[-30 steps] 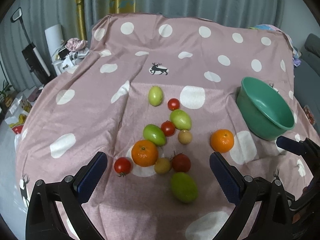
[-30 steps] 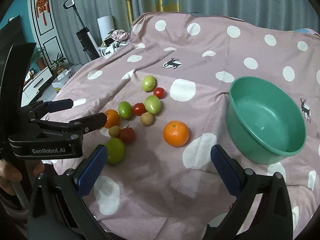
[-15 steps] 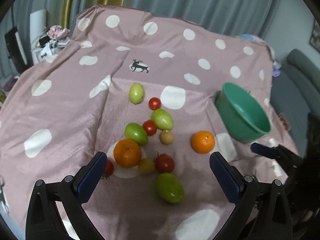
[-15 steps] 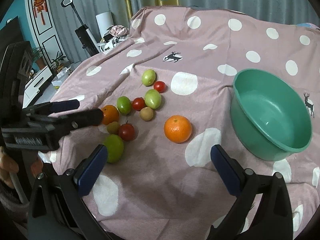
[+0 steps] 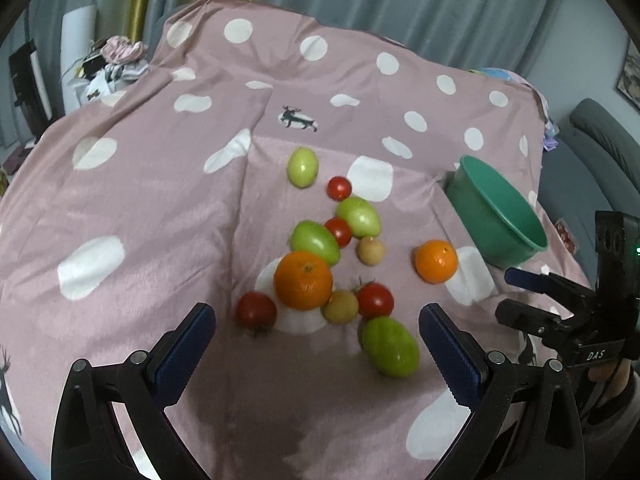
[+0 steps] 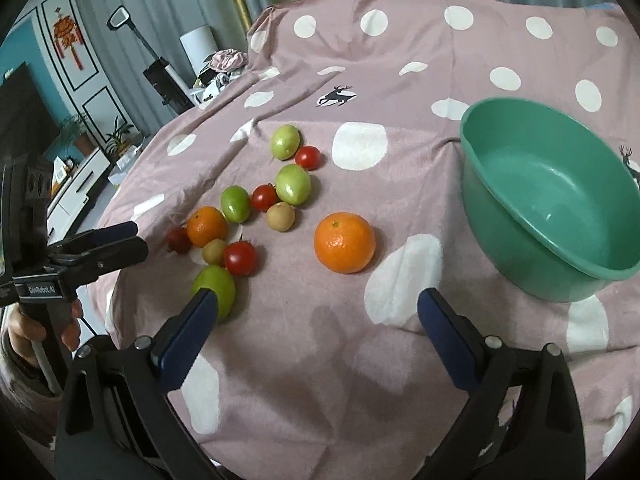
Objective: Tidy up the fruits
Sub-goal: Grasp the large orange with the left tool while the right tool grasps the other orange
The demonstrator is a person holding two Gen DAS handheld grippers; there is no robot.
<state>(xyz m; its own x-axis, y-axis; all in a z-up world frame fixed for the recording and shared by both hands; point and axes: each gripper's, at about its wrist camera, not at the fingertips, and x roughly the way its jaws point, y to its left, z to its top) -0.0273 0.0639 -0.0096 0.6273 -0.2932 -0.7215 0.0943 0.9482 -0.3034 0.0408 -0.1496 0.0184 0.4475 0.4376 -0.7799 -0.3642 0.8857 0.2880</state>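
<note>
Bowl (image 6: pixel 568 264) empty, so nothing sorted yet; all fruit (image 5: pixel 308 286) loose on the table (image 5: pixel 132 208) left of it. Smooth plastic bowl; round dimpled oranges, glossy tomatoes, oval green fruits, soft polka-dot cloth. Left gripper (image 5: pixel 316 346) and right gripper (image 6: pixel 318 330) both wide apart, holding nothing.

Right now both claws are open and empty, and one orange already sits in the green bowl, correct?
Not quite. The green bowl is empty in the right wrist view; both oranges lie on the spotted cloth. The left claw and right claw are indeed open and empty.
</note>
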